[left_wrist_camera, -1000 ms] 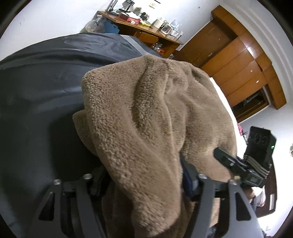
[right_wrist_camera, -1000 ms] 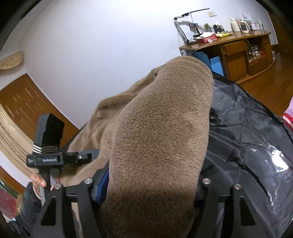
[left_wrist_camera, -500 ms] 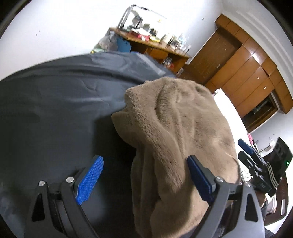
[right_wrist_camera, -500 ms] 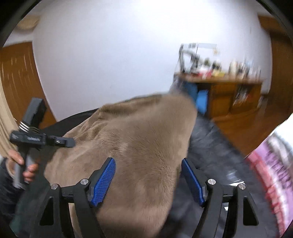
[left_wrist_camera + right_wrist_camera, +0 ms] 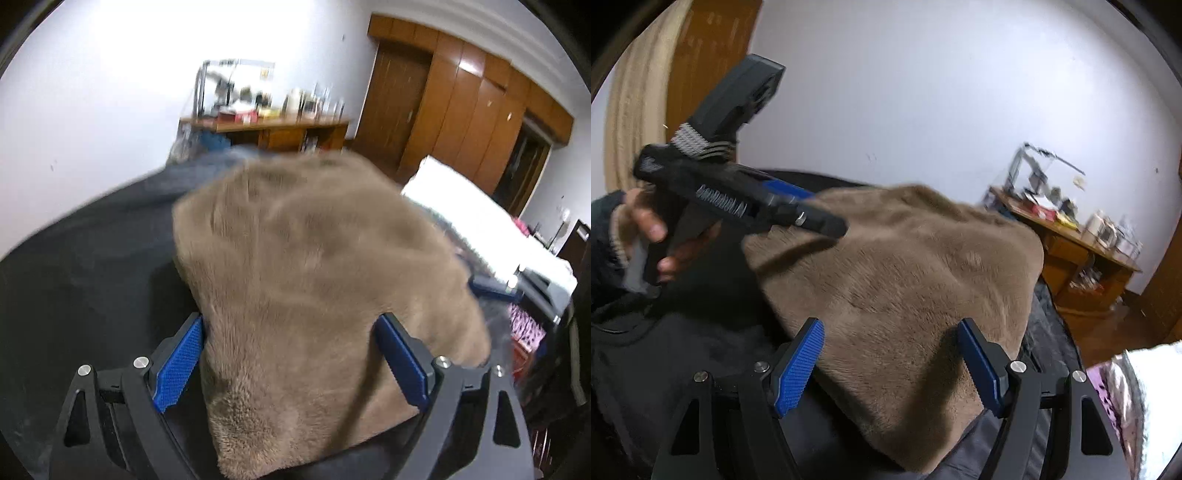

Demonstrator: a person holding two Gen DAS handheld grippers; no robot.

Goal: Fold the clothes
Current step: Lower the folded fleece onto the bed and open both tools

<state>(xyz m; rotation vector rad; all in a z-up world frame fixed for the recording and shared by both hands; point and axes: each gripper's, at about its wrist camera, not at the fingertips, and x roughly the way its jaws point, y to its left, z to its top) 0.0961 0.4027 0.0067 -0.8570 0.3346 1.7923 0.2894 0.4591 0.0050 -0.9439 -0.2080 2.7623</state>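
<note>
A brown fleece garment (image 5: 314,258) lies bunched in a thick heap on the dark bed cover (image 5: 92,277). My left gripper (image 5: 291,354) is open at its near end, with the fleece lying between the blue pads (image 5: 181,362) and not squeezed. The right wrist view shows the same garment (image 5: 905,266) under my right gripper (image 5: 890,362), which is also open with the fleece running below its jaws. A hand (image 5: 653,229) holds the left gripper (image 5: 816,206) at the upper left of that view, over the garment's far edge. The right gripper (image 5: 495,288) shows dimly at the right of the left wrist view.
A cluttered wooden desk (image 5: 266,125) (image 5: 1082,240) stands against the white wall beyond the bed. Wooden wardrobes (image 5: 461,110) fill the right side. White bedding (image 5: 461,221) and a pink patterned cloth (image 5: 1115,387) lie past the garment's right side.
Both grippers held bunched fleece a second ago; both have opened and drawn back. The garment has dropped onto the bed cover. Both views have rolled.
</note>
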